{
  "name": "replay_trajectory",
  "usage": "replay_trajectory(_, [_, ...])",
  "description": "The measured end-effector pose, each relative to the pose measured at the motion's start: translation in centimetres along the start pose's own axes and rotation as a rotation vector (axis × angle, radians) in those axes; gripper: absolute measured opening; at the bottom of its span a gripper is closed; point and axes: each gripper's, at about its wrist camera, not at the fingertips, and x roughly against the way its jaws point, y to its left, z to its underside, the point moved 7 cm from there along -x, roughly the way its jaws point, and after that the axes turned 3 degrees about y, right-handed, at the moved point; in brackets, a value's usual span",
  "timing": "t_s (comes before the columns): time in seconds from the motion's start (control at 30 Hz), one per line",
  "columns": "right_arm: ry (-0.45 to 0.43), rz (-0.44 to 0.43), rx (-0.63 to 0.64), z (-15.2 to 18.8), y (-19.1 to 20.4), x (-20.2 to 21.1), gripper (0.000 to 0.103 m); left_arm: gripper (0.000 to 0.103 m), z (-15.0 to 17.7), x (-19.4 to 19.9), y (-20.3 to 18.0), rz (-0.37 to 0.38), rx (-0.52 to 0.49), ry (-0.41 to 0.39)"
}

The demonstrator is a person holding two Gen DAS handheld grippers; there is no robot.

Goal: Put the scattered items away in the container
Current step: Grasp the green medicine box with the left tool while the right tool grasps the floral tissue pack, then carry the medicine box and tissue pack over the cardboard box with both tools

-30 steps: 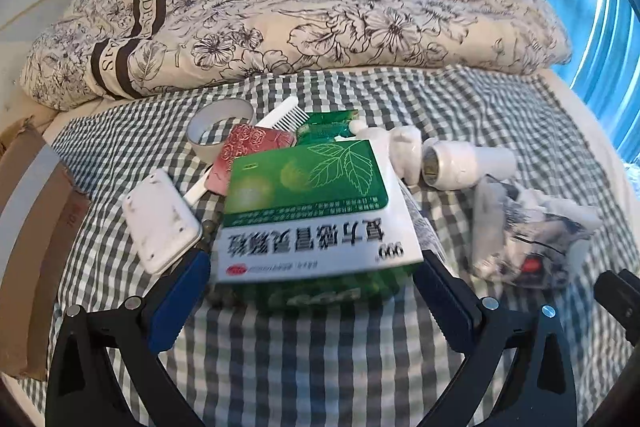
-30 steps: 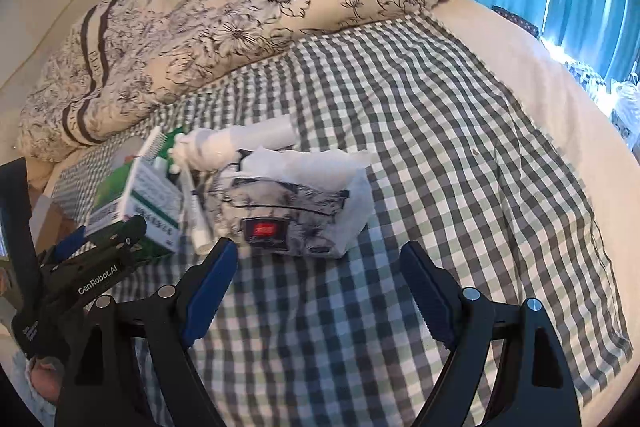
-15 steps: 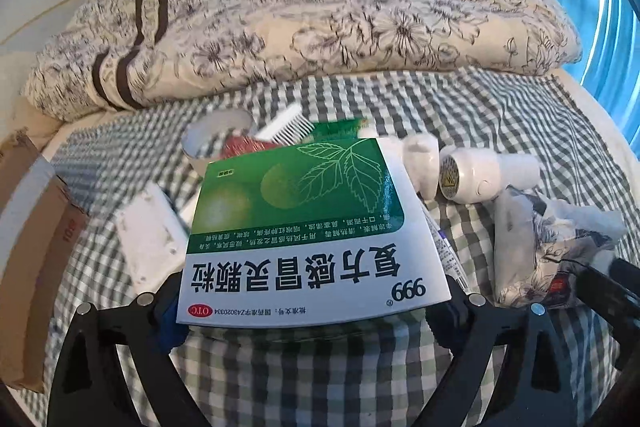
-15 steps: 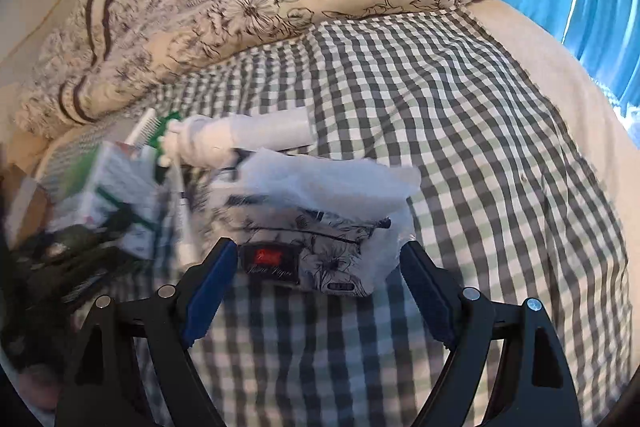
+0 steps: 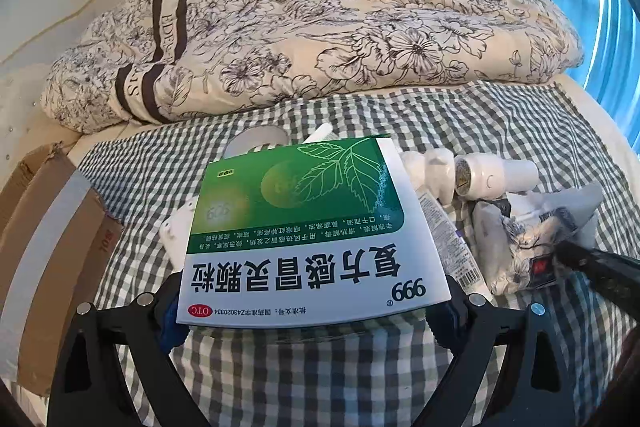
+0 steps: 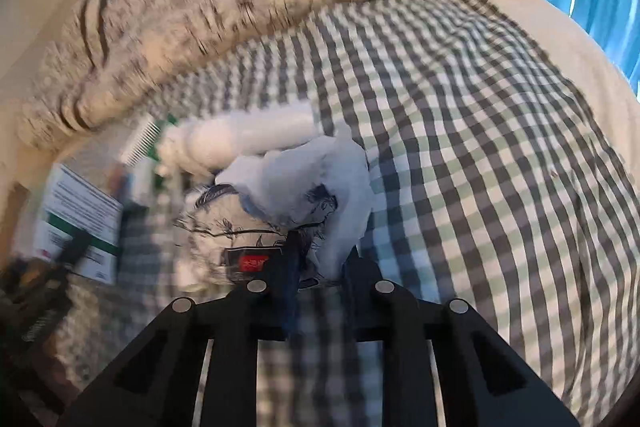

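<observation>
Cardboard box (image 5: 48, 247) sits far left off the checked bedsheet (image 5: 400, 115). Left gripper (image 5: 316, 311) clamps the green-and-white medicine box (image 5: 312, 227) btwn its fingers, box raised over the sheet, just left of the white bottle (image 5: 496, 179). Right gripper (image 6: 320, 279) is pinched on the floral pouch (image 6: 248, 227) w/ its clear plastic bag (image 6: 320, 179), pouch right at the fingertips, view blurred.
</observation>
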Motion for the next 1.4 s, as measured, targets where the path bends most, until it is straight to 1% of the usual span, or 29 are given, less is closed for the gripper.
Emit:
replay_trajectory(0.17, [-0.065,-0.015,0.038,0.4,2.8,4.3,0.014,0.095,0.4,2.1,1.7,-0.023,0.009,-0.006])
replay_trajectory(0.33, [-0.141,-0.011,0.106,0.2,7.0,9.1,0.013,0.095,0.2,5.6,4.3,-0.043,0.030,-0.039])
replay_trajectory(0.47, [-0.186,-0.007,0.195,0.8,11.3,12.1,0.013,0.095,0.1,8.8,6.9,-0.061,0.055,-0.070])
replay_trajectory(0.57, [-0.198,-0.027,0.253,1.9,14.8,13.5,0.013,0.095,0.1,11.2,9.5,-0.072,0.091,-0.103])
replay_trajectory(0.73, [-0.192,-0.063,0.320,4.3,19.9,14.2,0.013,0.095,1.0,13.7,13.6,-0.091,0.135,-0.120])
replay_trajectory(0.93, [-0.172,-0.098,0.372,6.6,24.8,13.7,0.013,0.095,2.6,15.1,18.7,-0.118,0.160,-0.129])
replay_trajectory(1.1, [-0.183,-0.115,0.444,7.3,30.1,14.8,0.013,0.095,2.9,16.6,24.0,-0.161,0.210,-0.142])
replay_trajectory(1.23, [-0.209,-0.153,0.494,7.2,34.9,16.1,0.013,0.095,2.9,18.4,28.2,-0.192,0.248,-0.160])
replay_trajectory(1.4, [-0.212,-0.203,0.551,7.5,40.8,16.3,0.013,0.095,2.9,20.0,33.4,-0.234,0.286,-0.175])
